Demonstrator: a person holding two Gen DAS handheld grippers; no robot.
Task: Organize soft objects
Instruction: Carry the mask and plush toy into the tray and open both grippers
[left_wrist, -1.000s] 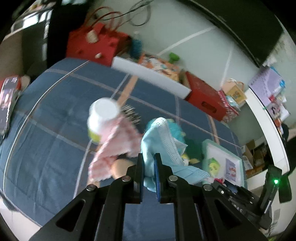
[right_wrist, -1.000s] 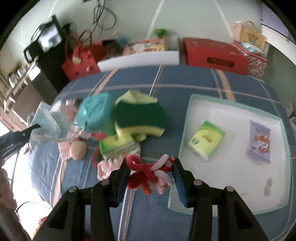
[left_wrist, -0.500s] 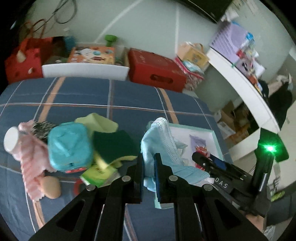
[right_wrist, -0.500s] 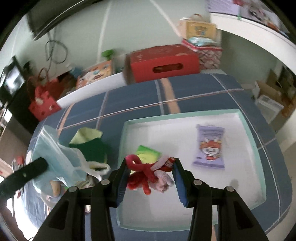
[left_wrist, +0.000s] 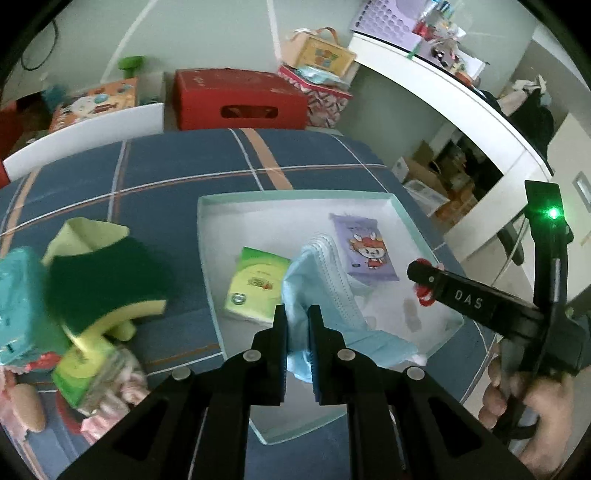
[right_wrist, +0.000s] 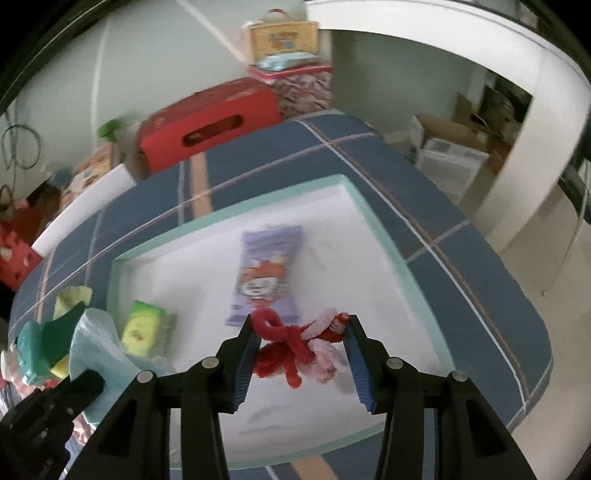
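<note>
- Two soft things are being carried at once, each hanging above the white tray (left_wrist: 424, 236) with its pale green rim, which sits on the blue checked bed (left_wrist: 177, 177).
- Left hand-held gripper (left_wrist: 297, 347): its jaws are pressed almost together, pinching a fold of the blue face mask (left_wrist: 325, 280). The mask looks feather-light and limp; it drapes and bunches on both sides of the jaws, so I'd expect it to flop wherever it is let go rather than lie flat. A pinch on a gathered fold, as here, seems the surest hold; a loose ear loop would likely stretch or slip.
- Right hand-held gripper (right_wrist: 301, 347): its jaws stand partly apart with the red and pink fuzzy bundle (right_wrist: 295, 350) caught between the pads. It looks like a knot of chenille-type loops, springy and squashy, with ends dangling below. Held across its thick middle it should stay put; a single loop could pull free.
- Already lying in the tray are a green tissue pack (left_wrist: 256, 284) and a purple cartoon packet (left_wrist: 364, 251), both flat, light and crinkly by the look of them.
- Left on the bed beside the tray is a heap including a green-and-yellow sponge (left_wrist: 107, 284), spongy enough to be squeezed anywhere.
</note>
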